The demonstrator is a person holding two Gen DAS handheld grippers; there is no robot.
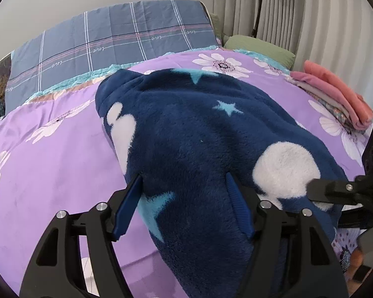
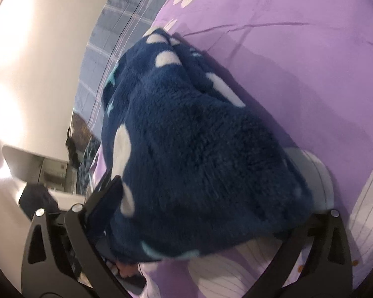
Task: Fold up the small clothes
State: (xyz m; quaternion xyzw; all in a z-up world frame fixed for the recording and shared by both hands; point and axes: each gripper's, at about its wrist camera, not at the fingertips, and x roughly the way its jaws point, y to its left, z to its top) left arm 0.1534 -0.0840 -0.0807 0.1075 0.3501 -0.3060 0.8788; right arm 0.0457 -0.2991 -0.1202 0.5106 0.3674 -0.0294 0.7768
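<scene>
A dark blue fleece garment (image 1: 191, 136) with white blobs and light blue stars lies on the purple flowered bedspread (image 1: 49, 154). My left gripper (image 1: 184, 183) has its blue pads wide apart, and the near end of the fleece bulges up between them; the pads press its sides. My right gripper (image 1: 335, 191) shows at the right edge of the left wrist view, beside the fleece. In the right wrist view the fleece (image 2: 199, 149) fills the space between the right gripper's (image 2: 211, 211) fingers and drapes over them; the right finger is hidden under cloth.
A stack of folded clothes (image 1: 335, 94), pink on top, sits at the bed's right edge. A blue plaid pillow (image 1: 107, 42) and a green pillow (image 1: 258, 47) lie at the head. Grey curtains (image 1: 298, 12) hang behind. A wall and furniture (image 2: 37, 168) stand beside the bed.
</scene>
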